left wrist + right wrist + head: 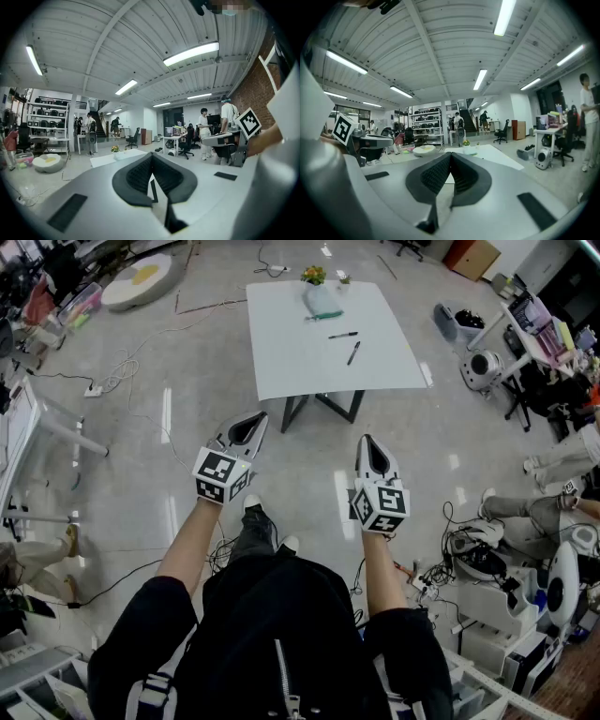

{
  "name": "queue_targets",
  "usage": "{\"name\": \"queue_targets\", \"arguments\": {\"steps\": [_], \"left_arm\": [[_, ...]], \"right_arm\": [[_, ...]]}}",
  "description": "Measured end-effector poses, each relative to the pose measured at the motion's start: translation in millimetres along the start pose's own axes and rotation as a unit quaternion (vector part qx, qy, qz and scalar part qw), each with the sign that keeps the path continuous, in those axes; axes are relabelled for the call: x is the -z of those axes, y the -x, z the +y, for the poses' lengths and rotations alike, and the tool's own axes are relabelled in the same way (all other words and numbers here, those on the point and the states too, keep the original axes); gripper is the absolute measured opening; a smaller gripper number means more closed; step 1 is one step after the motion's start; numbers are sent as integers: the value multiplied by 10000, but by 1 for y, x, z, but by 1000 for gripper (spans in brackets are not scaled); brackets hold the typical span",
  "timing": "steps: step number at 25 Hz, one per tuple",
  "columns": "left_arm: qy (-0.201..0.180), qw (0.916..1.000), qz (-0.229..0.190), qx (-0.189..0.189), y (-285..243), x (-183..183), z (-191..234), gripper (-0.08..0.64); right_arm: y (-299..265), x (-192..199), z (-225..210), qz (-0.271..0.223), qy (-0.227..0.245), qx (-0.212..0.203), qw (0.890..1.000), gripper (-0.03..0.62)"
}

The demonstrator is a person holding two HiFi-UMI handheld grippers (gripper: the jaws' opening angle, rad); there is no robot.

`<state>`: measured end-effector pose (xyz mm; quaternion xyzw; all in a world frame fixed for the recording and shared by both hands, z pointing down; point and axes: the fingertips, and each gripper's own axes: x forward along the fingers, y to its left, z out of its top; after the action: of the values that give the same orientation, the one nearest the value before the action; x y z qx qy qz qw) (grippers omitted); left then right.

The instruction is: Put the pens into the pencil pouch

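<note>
The left claw is pressed together at its tips, with nothing between the dark ribbed pads. The right claw is closed the same way and is also empty. In the head view the person holds both out in front, side by side and well apart from each other, each with its marker cube at the back. They hang over bare grey floor, short of the desk, and both point roughly toward it.

The desk is white and stands ahead on dark crossed legs. Two black pens lie on its top. The far pen lies near the middle. The near pen is just beside it, closer to the person, and the two do not touch. The pencil pouch is pale and lies toward the far edge of the desk, near the pens but apart from them. Both pens are outside it. A small flower pot stands just beyond the pouch at the far edge.

Loose cables trail over the floor to the left of the desk.
</note>
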<state>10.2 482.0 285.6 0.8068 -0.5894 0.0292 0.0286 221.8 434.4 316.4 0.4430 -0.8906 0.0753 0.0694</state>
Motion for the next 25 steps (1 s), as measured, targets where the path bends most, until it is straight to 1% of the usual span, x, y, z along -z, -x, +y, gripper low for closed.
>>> {"name": "queue_targets", "arguments": {"steps": [4,5,9,15,17,18,23,25], "left_arm": [[6,10000,-8,-29,2,0,2,23],[3,10000,-15,-33,3,-1,2,23],[-19,10000,3,-36,4,-1,-3,25],[37,9999,-92,-97,9,-4,-6,34],[92,9999,-104,-103,10,-4,-6,142],[112,9998,-110,-104,11,-4,-6,167],[211,9995,-137,-199,16,-4,-7,236],[222,9995,-114,-196,15,-3,-9,238]], "right_arm": [[-1,-5,5,-61,79,-64,9999,9],[0,-7,7,-77,129,-83,9999,31],[4,-11,14,-108,310,-169,9993,56],[7,-7,16,-97,344,-232,9991,114],[8,-6,16,-97,337,-219,9991,138],[9,-6,16,-98,329,-214,9992,142],[12,-5,16,-101,333,-227,9991,200],[13,-4,15,-106,344,-236,9991,205]]}}
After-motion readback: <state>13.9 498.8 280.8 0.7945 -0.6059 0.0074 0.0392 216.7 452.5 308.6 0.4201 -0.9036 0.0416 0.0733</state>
